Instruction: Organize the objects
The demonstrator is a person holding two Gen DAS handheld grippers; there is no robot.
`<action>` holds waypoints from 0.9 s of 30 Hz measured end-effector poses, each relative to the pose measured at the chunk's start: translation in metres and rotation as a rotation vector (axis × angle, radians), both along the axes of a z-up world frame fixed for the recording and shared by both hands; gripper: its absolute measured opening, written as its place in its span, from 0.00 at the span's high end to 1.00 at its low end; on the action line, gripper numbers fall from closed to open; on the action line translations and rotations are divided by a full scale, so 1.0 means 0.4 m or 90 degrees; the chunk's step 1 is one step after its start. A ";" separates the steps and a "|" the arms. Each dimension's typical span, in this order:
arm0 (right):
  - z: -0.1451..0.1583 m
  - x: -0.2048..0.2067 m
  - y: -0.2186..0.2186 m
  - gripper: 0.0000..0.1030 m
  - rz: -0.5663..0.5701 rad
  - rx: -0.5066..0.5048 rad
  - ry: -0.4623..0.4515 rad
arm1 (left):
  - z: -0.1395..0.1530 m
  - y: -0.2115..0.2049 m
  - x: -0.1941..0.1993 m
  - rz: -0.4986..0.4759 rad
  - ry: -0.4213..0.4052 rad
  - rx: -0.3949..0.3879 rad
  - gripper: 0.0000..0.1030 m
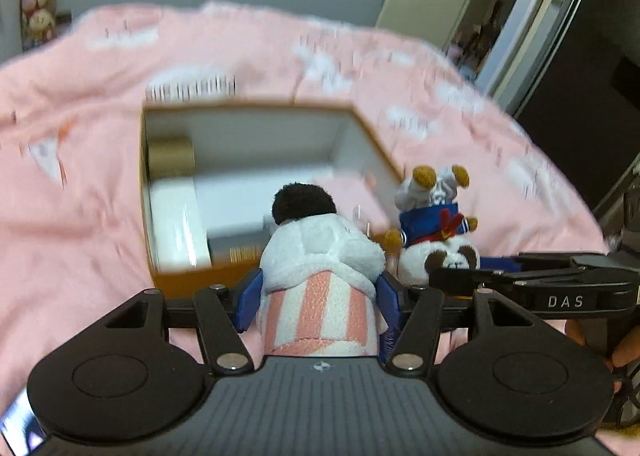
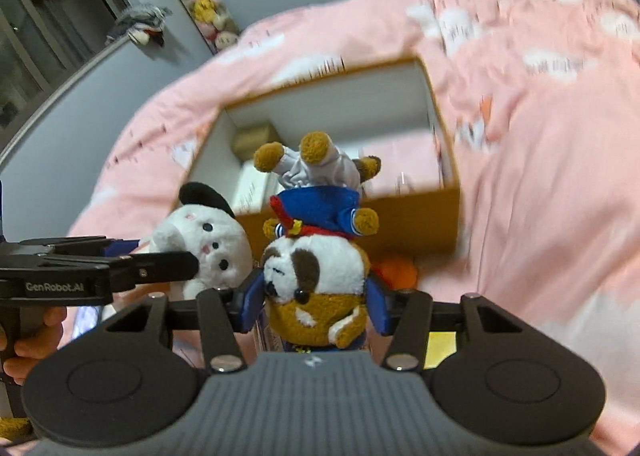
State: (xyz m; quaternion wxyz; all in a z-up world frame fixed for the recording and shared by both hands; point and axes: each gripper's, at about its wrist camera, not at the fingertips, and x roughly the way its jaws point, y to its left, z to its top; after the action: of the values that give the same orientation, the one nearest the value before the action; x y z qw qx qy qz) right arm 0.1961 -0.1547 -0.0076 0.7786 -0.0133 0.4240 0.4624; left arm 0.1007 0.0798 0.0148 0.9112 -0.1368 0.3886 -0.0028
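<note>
Left wrist view: left gripper (image 1: pixel 320 292) clenched on white plush (image 1: pixel 324 252), pads pressing its striped body. At 2 o'clock, right gripper (image 2: pixel 316 296) grasps upside-down dog plush (image 2: pixel 316 256) by the head. Farther, at 12 o'clock, open cardboard box (image 1: pixel 376 143) sits on pink blanket (image 1: pixel 80 175), small items inside, blurred.

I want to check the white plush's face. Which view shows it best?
The right wrist view: the white plush shows its eyes and pink cheeks, partly behind the left tongs. The left wrist view shows only its back, striped body and black ear.
</note>
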 end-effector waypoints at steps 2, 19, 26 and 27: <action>0.044 0.025 0.019 0.47 0.008 0.020 -0.005 | 0.048 0.011 0.020 0.012 -0.038 0.019 0.34; 0.016 0.271 0.372 0.47 0.040 -0.090 0.043 | -0.086 0.168 0.324 0.147 -0.025 -0.002 0.34; -0.112 0.344 0.453 0.47 0.044 -0.151 0.103 | -0.195 0.203 0.371 0.196 0.031 -0.030 0.34; -0.121 0.352 0.460 0.47 0.045 -0.151 0.103 | -0.204 0.209 0.376 0.205 0.031 -0.038 0.34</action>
State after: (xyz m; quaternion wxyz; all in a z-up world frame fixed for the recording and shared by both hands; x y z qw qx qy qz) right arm 0.3370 0.0292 -0.0558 0.7180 -0.0829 0.5362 0.4361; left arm 0.2511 0.1636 -0.0668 0.8856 -0.2245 0.3835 0.1348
